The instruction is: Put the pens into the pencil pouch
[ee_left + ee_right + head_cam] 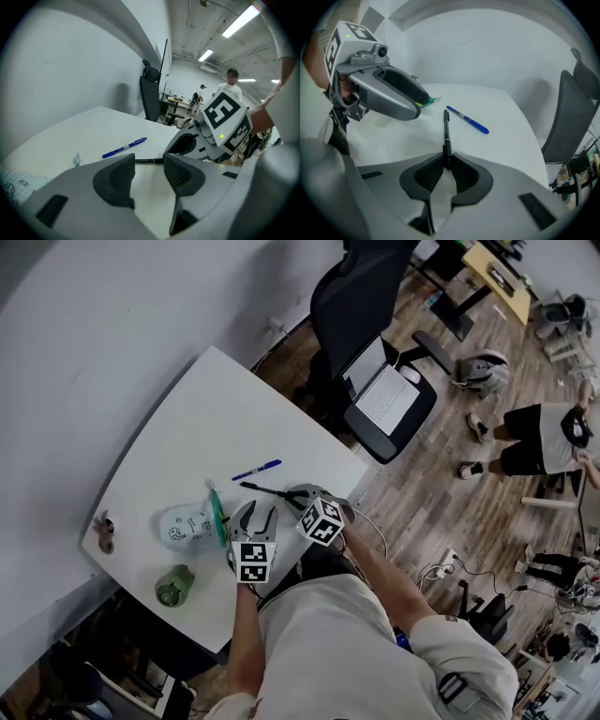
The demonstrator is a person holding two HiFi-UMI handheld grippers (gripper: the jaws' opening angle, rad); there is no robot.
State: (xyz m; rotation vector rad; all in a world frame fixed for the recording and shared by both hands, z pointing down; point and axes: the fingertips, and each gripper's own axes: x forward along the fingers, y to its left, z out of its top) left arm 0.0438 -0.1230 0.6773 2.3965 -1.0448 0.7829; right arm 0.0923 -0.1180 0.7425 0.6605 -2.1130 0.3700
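Note:
A black pen (447, 133) lies on the white table (202, 418), and my right gripper (447, 164) is shut on its near end. The blue pen (467, 120) lies just beyond it; in the head view the blue pen (257, 470) is above the black pen (267, 489). The pale pencil pouch (190, 524) with a green zipper rests left of my left gripper (255, 518). In the left gripper view my left gripper (148, 174) stands open with nothing between its pads, and the black pen (149, 161) runs across just past them.
A green round object (174, 585) sits near the table's front edge, and a small item (105, 531) at its left edge. An office chair (375, 352) carrying a laptop (380, 390) stands beyond the table's far right corner. People stand farther off on the wooden floor.

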